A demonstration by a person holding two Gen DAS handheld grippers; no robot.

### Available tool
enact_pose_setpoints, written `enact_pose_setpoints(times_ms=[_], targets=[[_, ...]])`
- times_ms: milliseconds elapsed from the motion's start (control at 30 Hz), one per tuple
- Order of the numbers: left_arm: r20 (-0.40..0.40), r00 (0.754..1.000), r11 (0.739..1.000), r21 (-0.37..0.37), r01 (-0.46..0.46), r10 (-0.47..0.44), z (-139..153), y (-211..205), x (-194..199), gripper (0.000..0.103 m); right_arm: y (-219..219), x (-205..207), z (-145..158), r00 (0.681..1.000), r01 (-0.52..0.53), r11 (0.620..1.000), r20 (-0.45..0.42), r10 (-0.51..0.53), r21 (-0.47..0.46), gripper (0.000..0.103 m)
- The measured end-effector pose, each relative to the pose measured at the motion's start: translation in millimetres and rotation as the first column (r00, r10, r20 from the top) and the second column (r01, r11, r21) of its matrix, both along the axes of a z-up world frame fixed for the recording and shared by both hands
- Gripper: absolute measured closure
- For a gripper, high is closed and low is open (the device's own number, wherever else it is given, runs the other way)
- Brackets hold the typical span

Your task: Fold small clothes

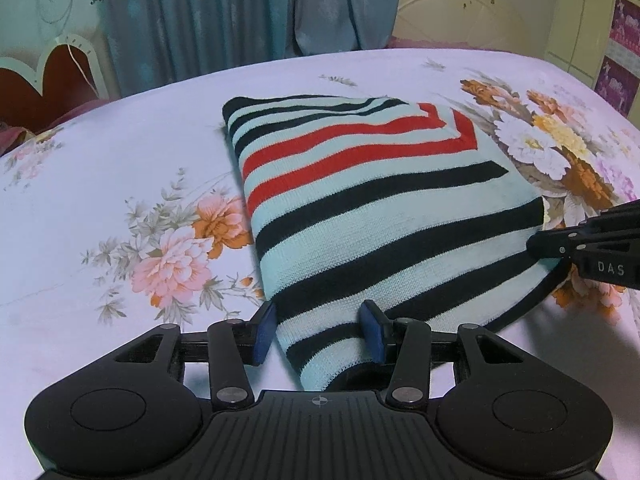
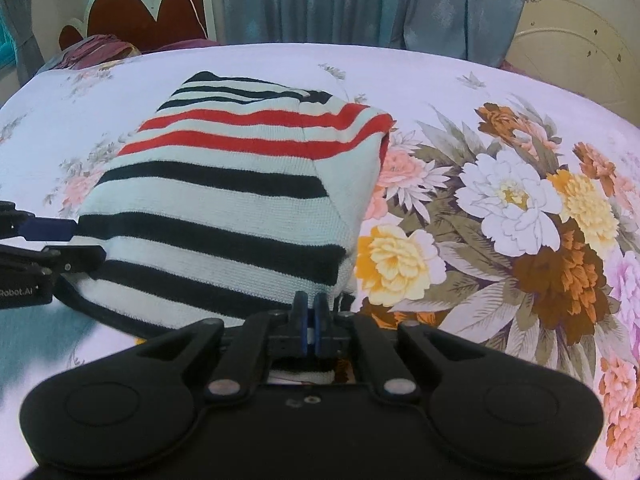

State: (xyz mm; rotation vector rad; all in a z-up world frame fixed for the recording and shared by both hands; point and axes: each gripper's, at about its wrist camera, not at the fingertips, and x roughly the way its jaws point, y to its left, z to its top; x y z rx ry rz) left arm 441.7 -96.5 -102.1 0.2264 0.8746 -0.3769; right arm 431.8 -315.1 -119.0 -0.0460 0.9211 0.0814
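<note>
From the left wrist camera, a folded striped sweater (image 1: 372,208) is lying on a floral bedsheet (image 1: 120,184), running from the near centre toward the far middle of the bed, with pale mint, black and red bands crossing it. The left gripper (image 1: 320,330) is sitting at the near edge with its jaws spread apart, and the sweater's near corner is lying between the two blue pads (image 1: 264,330) without being squeezed by them. At the right edge, the right gripper (image 1: 538,245) is reaching in and touching the sweater's near right corner; whether it is pinching the cloth cannot be told here. Blue curtains (image 1: 248,12) are hanging beyond the far side of the bed, and a heart-shaped headboard (image 1: 52,80) is showing at the far left. From the right wrist camera, the sweater (image 2: 224,200) is filling the left centre of the sheet (image 2: 500,208), whose large flower print is spreading out to the right. The right gripper (image 2: 311,312) is sitting at the sweater's near right corner with its jaws clenched together, and a thin strip of the knit edge is appearing pinched between them. At the left edge, the left gripper (image 2: 76,240) is showing side-on beside the sweater's near left corner, its fingers parted. The curtains (image 2: 360,0) are hanging at the far side, the headboard (image 2: 148,12) at the far left.
</note>
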Motion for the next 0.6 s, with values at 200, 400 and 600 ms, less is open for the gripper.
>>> enact_pose_setpoints(times_ms=[200, 400, 600], targets=[[0.131, 0.991, 0.998, -0.047, -0.034, 0.039, 32.5, 15.5, -2.9, 0.0, -22.4, -10.9, 29.3, 0.995, 0.054, 0.984, 0.072, -0.067, 0.173, 0.048], [0.029, 0.996, 0.971, -0.225, -0.077, 0.086, 32.0, 35.3, 39.8, 0.0, -75.7, 14.3, 27.3, 0.987, 0.132, 0.881, 0.024, -0.16, 0.455, 0.05], [-0.143, 0.98, 0.945, -0.277, -0.172, 0.137, 0.7, 40.5, 74.4, 0.007, -107.8, 54.0, -8.9, 0.983, 0.184, 0.762, -0.101, -0.155, 0.621, 0.046]])
